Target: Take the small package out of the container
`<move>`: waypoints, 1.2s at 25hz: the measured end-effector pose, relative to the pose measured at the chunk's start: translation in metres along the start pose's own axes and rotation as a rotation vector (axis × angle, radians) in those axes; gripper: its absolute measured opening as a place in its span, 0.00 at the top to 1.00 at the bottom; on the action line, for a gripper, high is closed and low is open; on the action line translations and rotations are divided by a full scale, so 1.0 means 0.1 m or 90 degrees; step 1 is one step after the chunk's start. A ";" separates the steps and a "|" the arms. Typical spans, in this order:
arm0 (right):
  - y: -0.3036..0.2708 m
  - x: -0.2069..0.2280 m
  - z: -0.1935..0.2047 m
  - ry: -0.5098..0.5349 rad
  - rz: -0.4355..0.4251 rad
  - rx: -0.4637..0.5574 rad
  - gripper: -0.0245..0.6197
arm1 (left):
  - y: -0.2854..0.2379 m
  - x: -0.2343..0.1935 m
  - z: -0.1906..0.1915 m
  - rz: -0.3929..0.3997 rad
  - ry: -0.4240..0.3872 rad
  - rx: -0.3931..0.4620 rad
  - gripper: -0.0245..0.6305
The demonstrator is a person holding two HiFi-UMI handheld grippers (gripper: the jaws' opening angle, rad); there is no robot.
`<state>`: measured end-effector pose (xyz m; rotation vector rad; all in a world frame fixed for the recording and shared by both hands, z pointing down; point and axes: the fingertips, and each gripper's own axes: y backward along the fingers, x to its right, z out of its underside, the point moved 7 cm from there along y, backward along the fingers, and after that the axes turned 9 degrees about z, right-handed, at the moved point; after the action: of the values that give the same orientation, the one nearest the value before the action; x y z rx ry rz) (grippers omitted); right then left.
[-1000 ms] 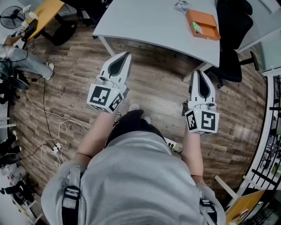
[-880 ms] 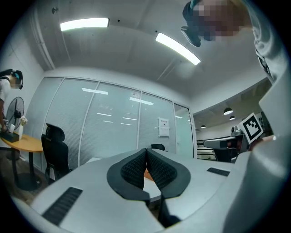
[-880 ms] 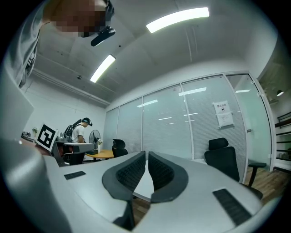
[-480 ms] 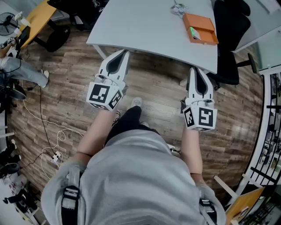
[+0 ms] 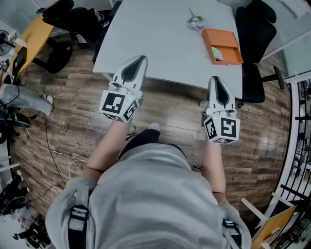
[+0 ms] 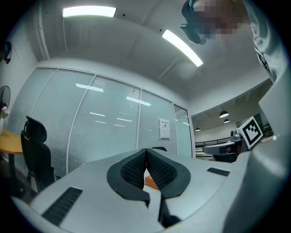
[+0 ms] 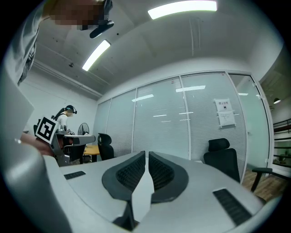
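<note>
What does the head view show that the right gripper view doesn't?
Only the head view: the orange container on the grey table, and the wooden floor. Only the right gripper view: ceiling lights, a glass wall with a posted notice. Both: the right tool, shut and empty, and the left tool.

The person holds both grippers out in front of the torso, side by side and well apart, each pointing forward, away from the body. The left gripper (image 5: 139,60) angles slightly toward the right, its jaws closed tip to tip. The right gripper (image 5: 216,80) points straight ahead, its jaws drawn together with only a thin slit between them. The bare left forearm (image 5: 104,146) and right forearm (image 5: 214,163) reach forward, with each gripper's marker cube (image 5: 118,104) nearest the body
</note>
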<state>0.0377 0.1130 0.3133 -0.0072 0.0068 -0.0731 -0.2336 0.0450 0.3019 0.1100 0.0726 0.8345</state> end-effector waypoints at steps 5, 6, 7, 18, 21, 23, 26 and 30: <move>-0.39 0.00 -0.04 -0.017 0.012 0.002 0.88 | -0.25 -0.40 0.06 0.015 0.007 -0.005 0.93; -0.45 0.00 -0.03 -0.020 0.013 -0.001 0.88 | -0.29 -0.46 0.09 0.015 0.010 -0.007 0.93; -0.51 0.01 -0.02 -0.021 0.013 -0.004 0.88 | -0.33 -0.50 0.12 0.014 0.014 -0.010 0.93; -1.29 0.48 0.17 -0.035 -0.022 -0.015 0.88 | -1.06 -0.75 0.45 -0.010 0.031 -0.024 0.93; -1.69 0.78 0.17 -0.040 -0.043 -0.016 0.88 | -1.49 -0.83 0.46 -0.026 0.021 -0.021 0.93; -1.97 1.00 0.15 -0.036 -0.060 -0.014 0.88 | -1.80 -0.87 0.48 -0.040 0.017 -0.020 0.93; -2.38 1.32 0.12 -0.008 -0.091 -0.006 0.88 | -2.26 -0.91 0.52 -0.060 0.008 -0.019 0.93; -2.80 1.72 0.12 -0.003 -0.114 -0.007 0.88 | -2.77 -0.94 0.57 -0.082 0.003 -0.011 0.93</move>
<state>0.1893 -0.1788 0.3261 -0.0196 0.0015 -0.2527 -0.0869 -0.2138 0.3250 0.0865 0.0755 0.7072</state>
